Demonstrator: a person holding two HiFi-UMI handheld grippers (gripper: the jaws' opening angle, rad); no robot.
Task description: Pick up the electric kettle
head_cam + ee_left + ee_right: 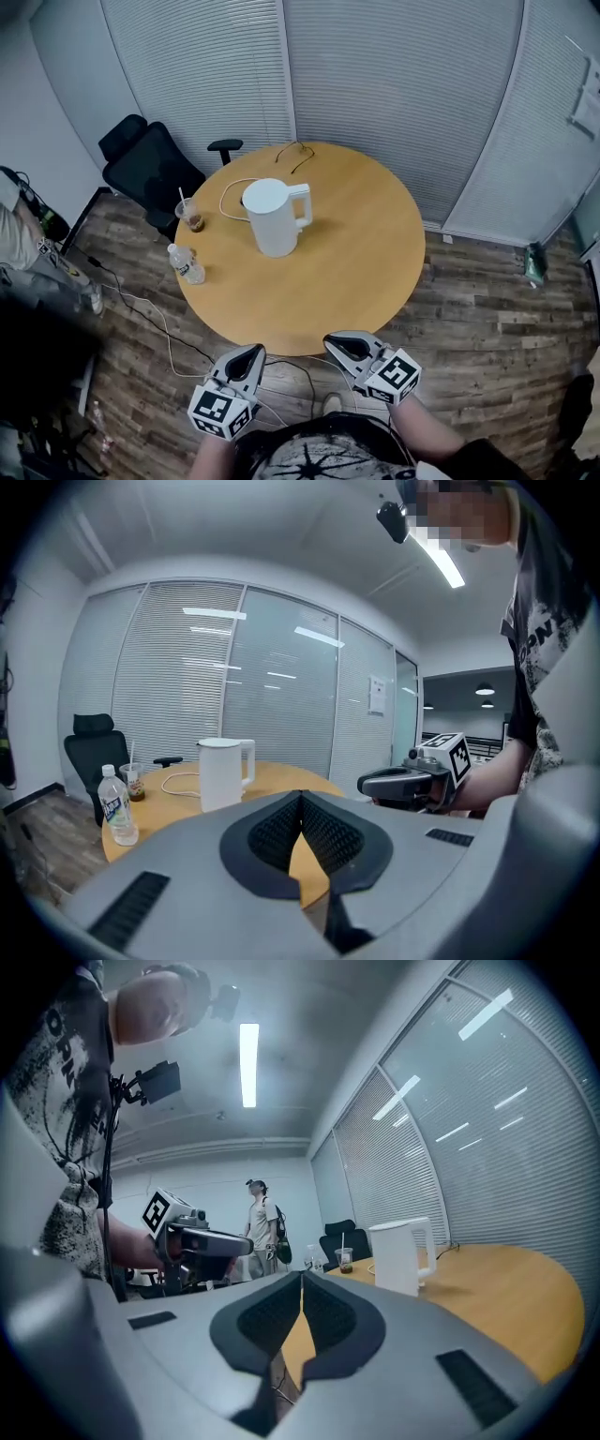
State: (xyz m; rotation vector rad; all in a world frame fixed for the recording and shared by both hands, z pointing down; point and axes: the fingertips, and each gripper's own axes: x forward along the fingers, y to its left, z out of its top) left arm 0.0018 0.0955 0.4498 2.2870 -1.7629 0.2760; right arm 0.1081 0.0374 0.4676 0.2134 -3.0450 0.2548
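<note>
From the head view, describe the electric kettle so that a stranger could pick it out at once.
Find the round wooden table before the blinds. The electric kettle stands upright left of its middle. It is the only tall, all-white thing, with a side handle; the cup with a straw and the water bottle at the left edge are smaller and clear.

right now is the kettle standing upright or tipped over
Upright. The white electric kettle stands on its base on the round wooden table, its top level and its sides vertical in both tool views.
</note>
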